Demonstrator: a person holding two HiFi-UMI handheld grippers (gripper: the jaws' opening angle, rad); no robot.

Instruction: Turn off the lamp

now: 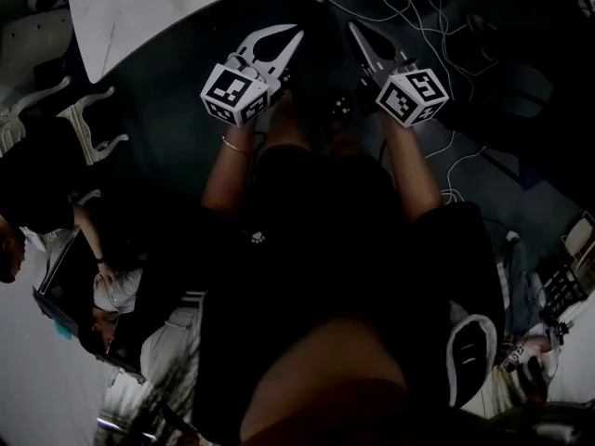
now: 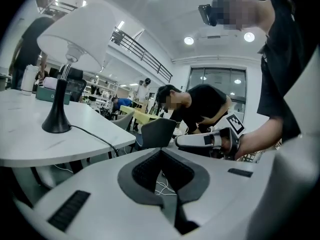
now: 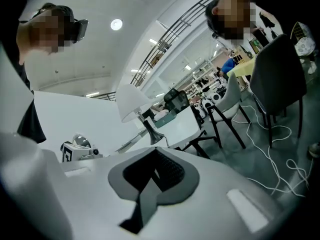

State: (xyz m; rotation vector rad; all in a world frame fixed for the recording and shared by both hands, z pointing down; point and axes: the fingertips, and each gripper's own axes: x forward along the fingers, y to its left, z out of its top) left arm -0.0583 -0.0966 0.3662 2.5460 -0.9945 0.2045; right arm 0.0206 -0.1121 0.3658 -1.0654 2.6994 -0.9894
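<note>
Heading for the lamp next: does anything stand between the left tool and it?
Nothing visible does: the lamp stands on the white table ahead-left of the left tool, with only open air between.

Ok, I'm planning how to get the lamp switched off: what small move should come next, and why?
Probably carry the left gripper toward the lamp on the white table. It and the right gripper are both shut, empty and off the table, apart from the lamp, which looms larger in the left gripper view. No switch shows yet.
</note>
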